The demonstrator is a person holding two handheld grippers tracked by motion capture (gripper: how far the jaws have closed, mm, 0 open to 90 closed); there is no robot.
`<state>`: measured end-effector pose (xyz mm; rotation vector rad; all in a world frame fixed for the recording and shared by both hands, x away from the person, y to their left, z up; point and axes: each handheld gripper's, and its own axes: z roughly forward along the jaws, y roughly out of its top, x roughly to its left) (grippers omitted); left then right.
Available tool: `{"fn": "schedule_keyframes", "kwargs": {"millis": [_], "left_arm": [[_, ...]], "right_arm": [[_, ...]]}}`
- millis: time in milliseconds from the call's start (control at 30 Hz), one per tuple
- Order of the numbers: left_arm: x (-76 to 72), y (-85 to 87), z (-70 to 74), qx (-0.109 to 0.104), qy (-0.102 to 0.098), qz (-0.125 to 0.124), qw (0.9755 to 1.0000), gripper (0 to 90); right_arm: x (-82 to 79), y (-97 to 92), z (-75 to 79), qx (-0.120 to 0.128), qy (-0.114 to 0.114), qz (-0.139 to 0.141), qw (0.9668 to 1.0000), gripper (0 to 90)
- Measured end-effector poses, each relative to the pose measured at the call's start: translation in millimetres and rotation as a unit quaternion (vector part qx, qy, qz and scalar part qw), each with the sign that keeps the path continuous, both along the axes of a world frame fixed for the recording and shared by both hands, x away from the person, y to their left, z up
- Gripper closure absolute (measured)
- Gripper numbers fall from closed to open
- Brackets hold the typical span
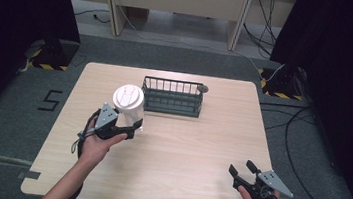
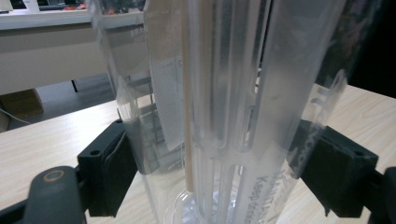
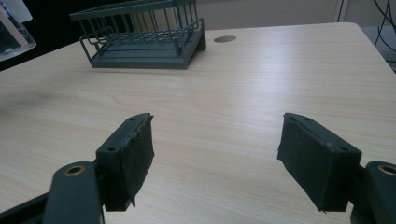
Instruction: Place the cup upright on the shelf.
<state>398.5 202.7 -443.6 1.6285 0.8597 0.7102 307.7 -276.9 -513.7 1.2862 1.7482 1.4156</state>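
A clear plastic container (image 1: pixel 128 105) with a white lid stands upright left of the table's middle. My left gripper (image 1: pixel 133 126) is shut on its lower part from the near side. In the left gripper view the two black pads (image 2: pixel 109 172) press on both sides of the ribbed clear wall (image 2: pixel 224 93). I cannot tell whether its base rests on the table. My right gripper (image 1: pixel 242 168) is open near the front right of the table, with nothing between its fingers (image 3: pixel 128 158). The container's edge (image 3: pixel 11 28) shows far left in the right gripper view.
A dark green wire basket (image 1: pixel 172 96) stands at the back middle of the wooden table (image 1: pixel 183 150), just right of the container; it also appears as the basket (image 3: pixel 144 37) ahead of my right gripper. A round cable hole (image 1: pixel 204 88) lies by its far right corner.
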Motion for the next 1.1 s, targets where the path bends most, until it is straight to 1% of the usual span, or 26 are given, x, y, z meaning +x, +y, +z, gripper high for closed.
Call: {"fn": "schedule_keyframes", "kwargs": {"millis": [133, 400, 600, 700, 1100], "left_arm": [[5.9, -4.1, 5.4, -0.001, -0.004, -0.001, 1.0, 18.0], [14.6, -9.7, 9.4, -0.003, -0.003, -0.002, 1.0, 18.0], [22.2, -14.8, 12.8, 0.0, -0.004, -0.004, 1.0, 18.0], [27.0, -19.1, 15.1, -0.004, -0.004, -0.005, 1.0, 18.0], [38.5, -29.3, 21.0, -0.004, -0.006, -0.007, 0.9999, 18.0]], "right_arm": [[0.3, -0.4, 0.0, -0.001, 0.0, 0.0, 1.0, 26.6], [0.3, -0.7, 0.0, 0.004, 0.002, 0.0, 1.0, 26.7], [0.4, -1.0, -0.1, 0.005, 0.003, 0.0, 1.0, 26.7], [0.4, -1.1, -0.1, 0.005, 0.003, 0.0, 1.0, 26.7], [0.6, -1.5, -0.1, 0.009, 0.004, 0.0, 0.9999, 26.7]]}}
